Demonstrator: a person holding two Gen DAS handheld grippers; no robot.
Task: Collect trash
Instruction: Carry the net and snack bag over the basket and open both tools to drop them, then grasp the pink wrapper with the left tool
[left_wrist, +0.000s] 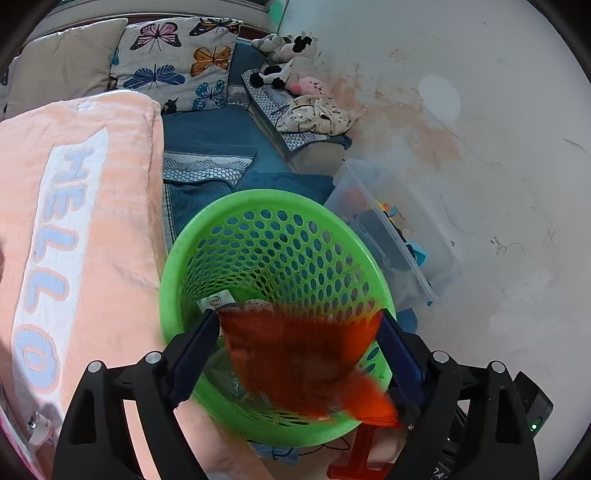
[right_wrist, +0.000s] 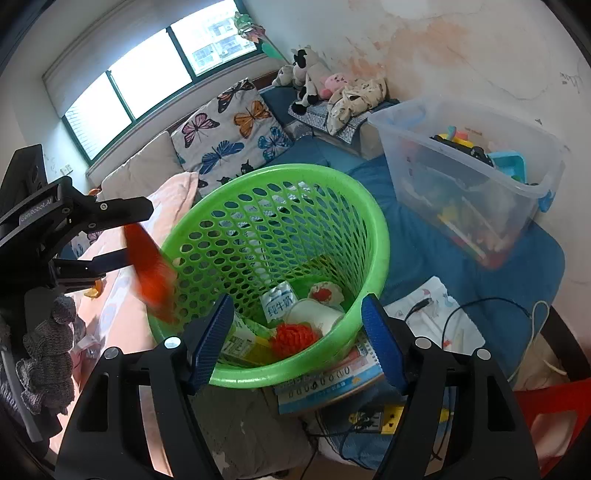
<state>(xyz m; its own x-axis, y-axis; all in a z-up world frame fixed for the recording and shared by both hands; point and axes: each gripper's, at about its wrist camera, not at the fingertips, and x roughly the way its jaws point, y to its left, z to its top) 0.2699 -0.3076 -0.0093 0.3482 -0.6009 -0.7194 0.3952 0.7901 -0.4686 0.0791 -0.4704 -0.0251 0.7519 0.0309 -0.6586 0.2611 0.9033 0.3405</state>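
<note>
Over on the left, a peach blanket (left_wrist: 74, 236) with "HELLO" on it lies across the bed. Just beside it the left tongs (left_wrist: 295, 332) are spread wide above the near rim of the green basket (left_wrist: 177, 280). A blurred red-orange wrapper (left_wrist: 295, 354) hangs between the tongs, and I cannot tell whether either finger has hold of it. In the right wrist view the same wrapper (right_wrist: 151, 273) shows as a red smear at the basket's left wall, under the left tongs (right_wrist: 122, 232).

The green basket (right_wrist: 373, 236) stands on the bed and holds a milk carton (right_wrist: 279, 301), a white paper cup (right_wrist: 314, 317) and an orange netted ball (right_wrist: 293, 336). The right tongs (right_wrist: 297, 339) gape wide over its near rim, gripping nothing. Farther right, a clear plastic bin (right_wrist: 424, 155) of toys rests on the blue bedding (right_wrist: 480, 280).
</note>
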